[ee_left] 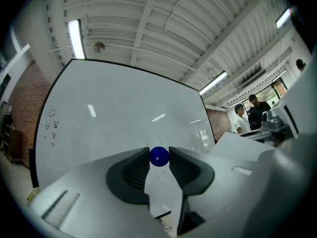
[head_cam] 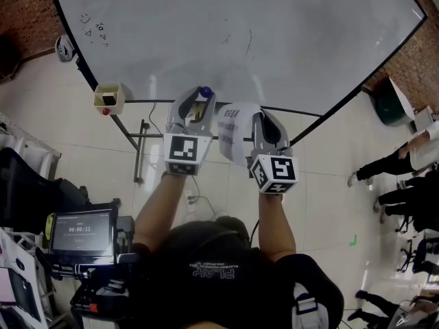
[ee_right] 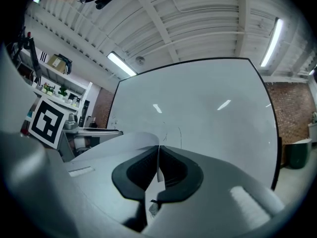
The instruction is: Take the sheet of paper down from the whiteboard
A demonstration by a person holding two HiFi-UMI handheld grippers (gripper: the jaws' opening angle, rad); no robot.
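Note:
A large whiteboard (head_cam: 240, 33) stands in front of me. My left gripper (head_cam: 199, 100) points at it and is shut on a small blue ball-shaped magnet (head_cam: 205, 91), which sits between the jaw tips (ee_left: 159, 155). To its right, my right gripper (head_cam: 258, 120) is shut on the printed sheet of paper (head_cam: 234, 132). The sheet curls off the board between the two grippers. In the right gripper view its edge runs thin between the closed pads and the sheet (ee_right: 121, 147) bows away to the left. The same sheet (ee_left: 242, 145) shows at the right of the left gripper view.
Small handwriting (head_cam: 96, 29) marks the board's upper left. A pale box (head_cam: 110, 98) hangs at the board's lower left edge above the stand's legs (head_cam: 140, 142). A screen on a cart (head_cam: 82, 232) stands at lower left. People (head_cam: 391, 166) and a green bin (head_cam: 391, 105) are at the right.

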